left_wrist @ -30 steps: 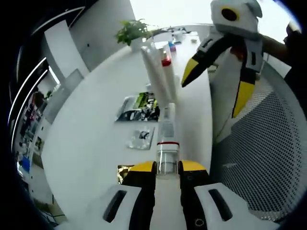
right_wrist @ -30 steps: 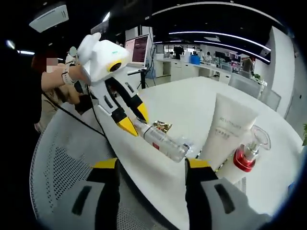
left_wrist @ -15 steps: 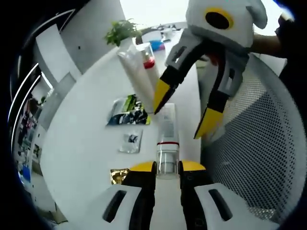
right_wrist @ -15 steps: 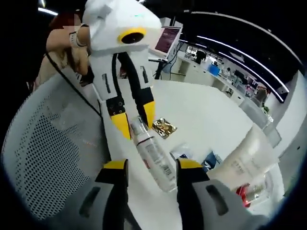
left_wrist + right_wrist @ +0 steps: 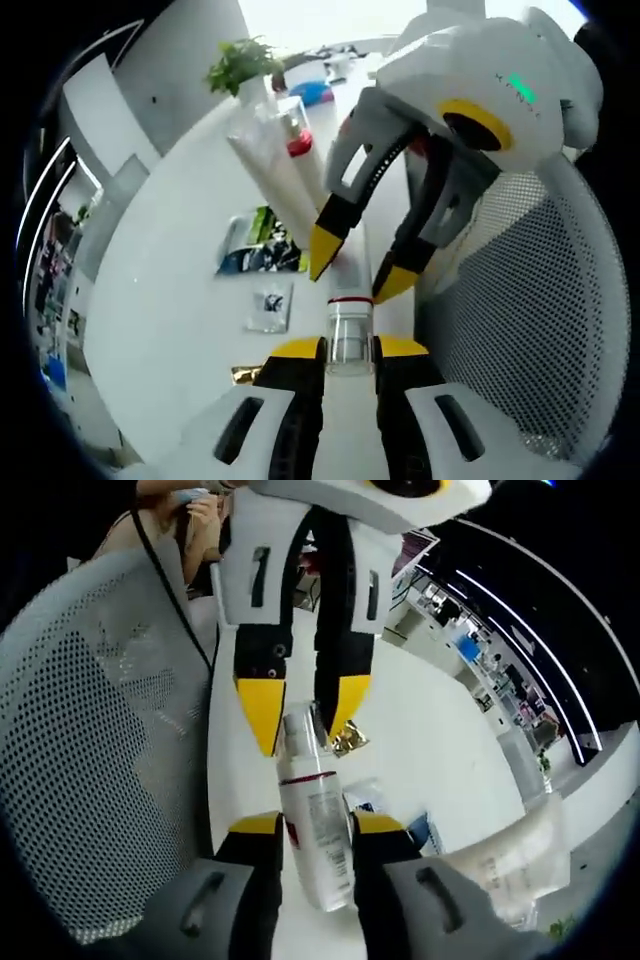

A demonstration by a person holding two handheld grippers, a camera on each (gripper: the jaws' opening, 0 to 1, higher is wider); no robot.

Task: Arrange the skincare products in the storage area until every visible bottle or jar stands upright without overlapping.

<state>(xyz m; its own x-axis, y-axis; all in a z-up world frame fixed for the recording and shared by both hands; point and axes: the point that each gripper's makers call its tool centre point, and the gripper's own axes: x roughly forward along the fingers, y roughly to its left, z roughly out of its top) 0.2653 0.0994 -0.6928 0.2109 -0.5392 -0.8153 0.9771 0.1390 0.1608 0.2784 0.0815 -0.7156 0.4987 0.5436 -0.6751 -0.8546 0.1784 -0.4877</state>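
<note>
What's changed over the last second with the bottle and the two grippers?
The right gripper has closed in from an open stance and now has its jaws around the other end of the bottle. The left gripper stays shut on the clear cap end. The white tube still stands on the table.

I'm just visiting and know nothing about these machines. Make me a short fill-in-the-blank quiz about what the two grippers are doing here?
1. Both grippers clamp the same clear ____.
2. The left gripper grips it at its clear cap end, beside a thin ____ band.
3. The right gripper grips its printed label end, and each jaw tip is coloured ____.

Missing words: bottle; red; yellow.
</note>
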